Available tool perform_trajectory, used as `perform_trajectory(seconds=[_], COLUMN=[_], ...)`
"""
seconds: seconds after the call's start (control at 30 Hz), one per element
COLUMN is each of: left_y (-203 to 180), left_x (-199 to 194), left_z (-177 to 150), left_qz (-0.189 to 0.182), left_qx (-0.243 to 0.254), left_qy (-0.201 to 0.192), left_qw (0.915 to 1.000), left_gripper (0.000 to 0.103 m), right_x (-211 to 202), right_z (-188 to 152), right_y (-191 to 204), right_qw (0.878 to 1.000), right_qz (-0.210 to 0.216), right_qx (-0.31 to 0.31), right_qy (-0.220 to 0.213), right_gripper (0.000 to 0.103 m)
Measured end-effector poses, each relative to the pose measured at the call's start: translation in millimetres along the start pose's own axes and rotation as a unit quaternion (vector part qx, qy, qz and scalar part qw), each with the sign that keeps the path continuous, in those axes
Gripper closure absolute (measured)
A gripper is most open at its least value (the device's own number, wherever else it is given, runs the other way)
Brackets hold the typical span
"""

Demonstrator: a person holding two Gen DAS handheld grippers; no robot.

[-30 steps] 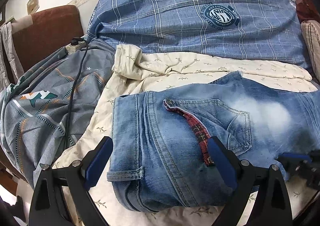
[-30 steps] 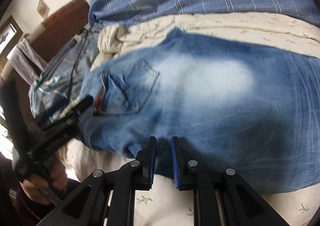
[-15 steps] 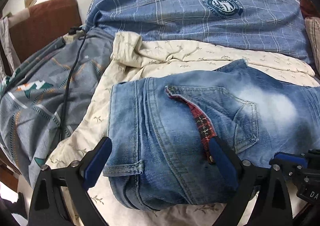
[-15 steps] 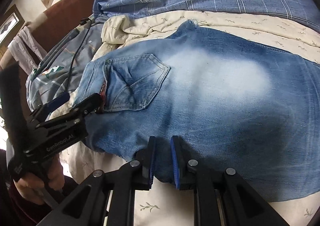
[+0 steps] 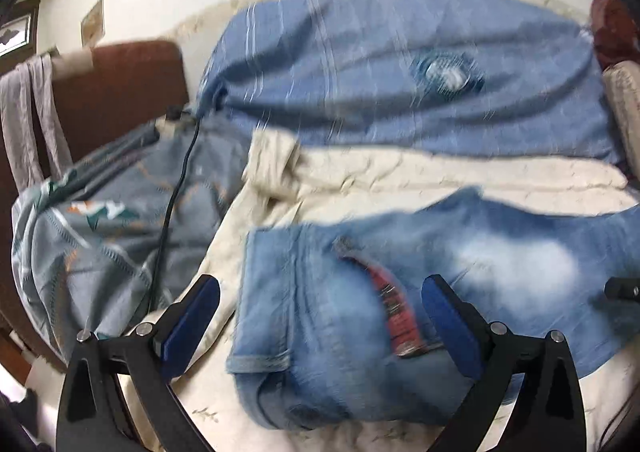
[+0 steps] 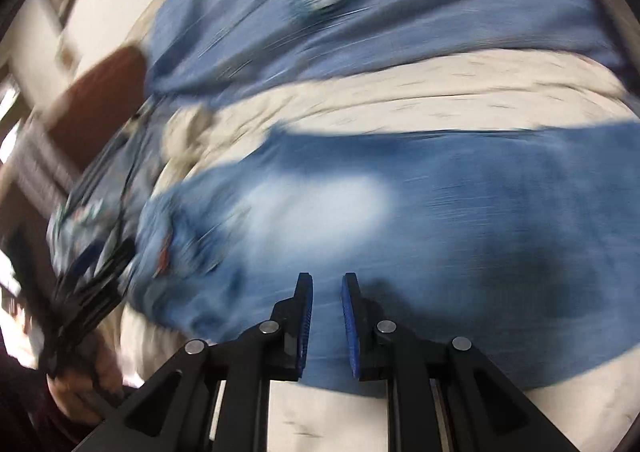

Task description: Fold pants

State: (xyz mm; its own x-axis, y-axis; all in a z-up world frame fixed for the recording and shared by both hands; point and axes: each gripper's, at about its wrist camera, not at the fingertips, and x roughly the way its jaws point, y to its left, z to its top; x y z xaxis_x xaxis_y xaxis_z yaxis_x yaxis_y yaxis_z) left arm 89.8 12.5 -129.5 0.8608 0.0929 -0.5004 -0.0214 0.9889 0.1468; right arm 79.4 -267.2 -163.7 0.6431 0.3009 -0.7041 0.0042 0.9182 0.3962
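Note:
Faded blue jeans (image 5: 320, 316) lie on the cream bedsheet, waistband end to the left, a red plaid lining strip (image 5: 394, 308) showing near the back pocket. My left gripper (image 5: 320, 316) is wide open, its blue pads on either side of the waist end, above it. In the right wrist view the jeans (image 6: 460, 236) fill the middle, blurred. My right gripper (image 6: 327, 316) has its jaws close together with a narrow gap, over the near edge of the jeans; whether it pinches denim cannot be told. The left gripper (image 6: 96, 272) shows at the far left.
A blue plaid duvet (image 5: 400, 63) is heaped at the back. A grey patterned blanket (image 5: 120, 219) with a black cable (image 5: 176, 191) lies at the left by a brown headboard (image 5: 116, 83). The cream sheet (image 5: 400, 175) shows between duvet and jeans.
Both cameras have pulled back and up, so both views are blurred. The right gripper's jaws have parted slightly. The left gripper stays open over the waist end.

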Motion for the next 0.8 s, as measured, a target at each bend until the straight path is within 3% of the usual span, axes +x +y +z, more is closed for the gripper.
perform_trajectory(seconds=[0.1, 0.3, 0.4, 0.47, 0.53, 0.57, 0.63, 0.7, 0.8], left_y=[-13.8, -57.1, -76.6, -88.0, -97.4, -99.7, -104.2, -105.6, -99.4], left_x=[-2.3, 4.0, 6.5, 10.3, 22.5, 26.2, 27.1, 22.8, 22.3], left_z=[1.4, -4.1, -7.1, -10.9, -18.2, -22.5, -26.6, -26.8, -24.5], left_qz=[-0.025, -0.080, -0.108, -0.106, -0.108, -0.106, -0.091, -0.092, -0.106], left_qx=[0.010, 0.051, 0.071, 0.090, 0.107, 0.111, 0.136, 0.149, 0.135], left_qy=[-0.005, 0.032, 0.049, 0.067, 0.109, 0.127, 0.126, 0.116, 0.120], left_qw=[0.9996, 0.9949, 0.9904, 0.9879, 0.9824, 0.9800, 0.9784, 0.9777, 0.9780], left_gripper=[0.002, 0.002, 0.002, 0.002, 0.002, 0.002, 0.002, 0.002, 0.002], right_x=[-18.2, -45.9, -57.0, -56.7, -57.3, -58.5, -65.2, -80.0, -88.5], right_z=[5.3, 2.0, -2.0, -4.7, -7.0, -7.3, -3.8, 6.4, 27.6], right_y=[-42.5, -114.6, -143.0, -156.7, -166.9, -170.2, -171.6, -166.0, -160.7], right_qw=[0.998, 0.984, 0.977, 0.975, 0.971, 0.969, 0.968, 0.968, 0.969], right_qz=[-0.023, -0.068, -0.067, -0.052, -0.026, -0.020, -0.032, -0.070, -0.082], right_qx=[0.064, 0.161, 0.198, 0.216, 0.238, 0.246, 0.249, 0.228, 0.203], right_qy=[-0.014, -0.026, -0.028, -0.020, -0.019, -0.019, -0.031, -0.071, -0.113], right_gripper=[0.085, 0.085, 0.086, 0.085, 0.086, 0.086, 0.086, 0.084, 0.084])
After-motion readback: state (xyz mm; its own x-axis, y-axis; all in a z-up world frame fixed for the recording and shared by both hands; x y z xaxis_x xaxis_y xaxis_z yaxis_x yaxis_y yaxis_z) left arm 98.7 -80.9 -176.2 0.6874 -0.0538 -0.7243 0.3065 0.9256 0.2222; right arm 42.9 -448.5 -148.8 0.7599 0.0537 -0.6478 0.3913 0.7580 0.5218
